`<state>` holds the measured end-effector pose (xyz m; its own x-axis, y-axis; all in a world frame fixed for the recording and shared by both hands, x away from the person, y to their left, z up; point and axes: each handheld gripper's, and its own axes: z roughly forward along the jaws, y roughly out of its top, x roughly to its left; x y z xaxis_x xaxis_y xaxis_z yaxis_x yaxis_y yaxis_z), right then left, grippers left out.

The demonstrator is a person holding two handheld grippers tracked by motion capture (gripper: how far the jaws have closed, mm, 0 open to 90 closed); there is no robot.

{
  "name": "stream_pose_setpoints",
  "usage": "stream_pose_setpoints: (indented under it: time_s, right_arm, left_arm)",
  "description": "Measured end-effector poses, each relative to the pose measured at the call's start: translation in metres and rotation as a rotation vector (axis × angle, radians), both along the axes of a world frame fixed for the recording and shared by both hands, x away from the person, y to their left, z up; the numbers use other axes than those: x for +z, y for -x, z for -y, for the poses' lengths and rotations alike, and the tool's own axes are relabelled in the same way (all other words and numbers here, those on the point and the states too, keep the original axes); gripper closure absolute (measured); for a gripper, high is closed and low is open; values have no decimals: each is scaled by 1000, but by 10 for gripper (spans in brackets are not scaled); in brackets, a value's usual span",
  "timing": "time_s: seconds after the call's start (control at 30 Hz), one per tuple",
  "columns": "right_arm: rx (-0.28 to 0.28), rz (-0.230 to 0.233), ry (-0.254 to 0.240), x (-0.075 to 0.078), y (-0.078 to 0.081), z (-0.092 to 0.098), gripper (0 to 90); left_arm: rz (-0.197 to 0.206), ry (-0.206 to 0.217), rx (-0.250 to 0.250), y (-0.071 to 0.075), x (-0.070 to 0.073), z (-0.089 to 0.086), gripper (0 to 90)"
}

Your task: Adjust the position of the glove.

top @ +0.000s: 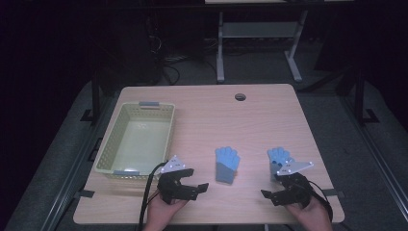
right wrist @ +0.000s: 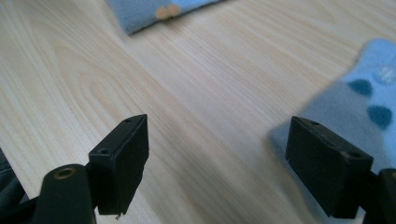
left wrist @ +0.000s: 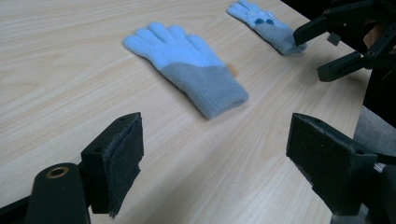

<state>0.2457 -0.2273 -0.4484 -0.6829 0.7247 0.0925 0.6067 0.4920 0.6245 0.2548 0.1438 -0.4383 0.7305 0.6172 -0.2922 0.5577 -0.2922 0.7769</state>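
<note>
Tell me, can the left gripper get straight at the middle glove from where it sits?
Probably yes. The left gripper is open and points toward the middle glove, which lies flat with bare table between them. The right gripper sits off to the side by the other glove, clear of that path.

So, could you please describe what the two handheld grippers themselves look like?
Both are black. The left gripper and right gripper each carry a grey three-cornered plate on top and trail a black cable. Seen close in the left gripper view, the fingers are blocky with fuzzy dark pads; a brass-coloured ring sits at one finger's base. No sleeves show.
</note>
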Motion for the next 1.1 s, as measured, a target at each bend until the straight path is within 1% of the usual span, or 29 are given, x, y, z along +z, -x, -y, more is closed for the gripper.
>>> stream_pose_setpoints:
  time_s: [0.03,0.27,0.3,0.33,0.4,0.47,0.57,0.6,0.63,0.73,0.9,0.97,1.0,1.03,1.1]
  right_arm:
    - [2,7,-4,0,0,-1,208]
    - [10,3,5,0,0,-3,204]
    - [8,5,9,2,0,-4,203]
    - [8,9,16,3,-1,-4,201]
    - [3,10,11,5,-1,-4,200]
    - [1,14,22,8,-2,-4,202]
    - [-10,12,33,13,-6,-4,204]
    - [-13,17,32,15,-8,-3,206]
    - [-16,15,33,16,-10,-3,206]
    - [-31,0,28,19,-16,0,206]
    - [-60,-27,42,21,-24,5,208]
    - [-62,-23,44,22,-26,6,210]
    - [-75,-31,43,25,-29,9,215]
    - [-75,-31,43,25,-29,9,215]
    - [-89,-28,46,29,-35,14,227]
  left_arm:
    - [1,2,2,1,0,0,186]
    - [2,0,-4,0,0,1,187]
    - [9,-2,-12,1,0,1,187]
    - [9,-2,-12,1,0,1,187]
    - [4,2,-10,3,1,1,188]
    - [10,2,-8,4,2,0,188]
    - [15,4,-7,5,3,0,190]
    - [20,2,-8,5,3,-1,190]
    - [22,-3,-8,5,3,-2,190]
    - [19,-1,-2,4,3,-2,190]
    - [16,1,-1,3,3,-3,191]
    - [17,2,-1,3,3,-3,190]
    - [20,3,-2,3,3,-2,192]
    - [20,3,-2,3,3,-2,193]
    - [21,4,-3,3,3,-1,193]
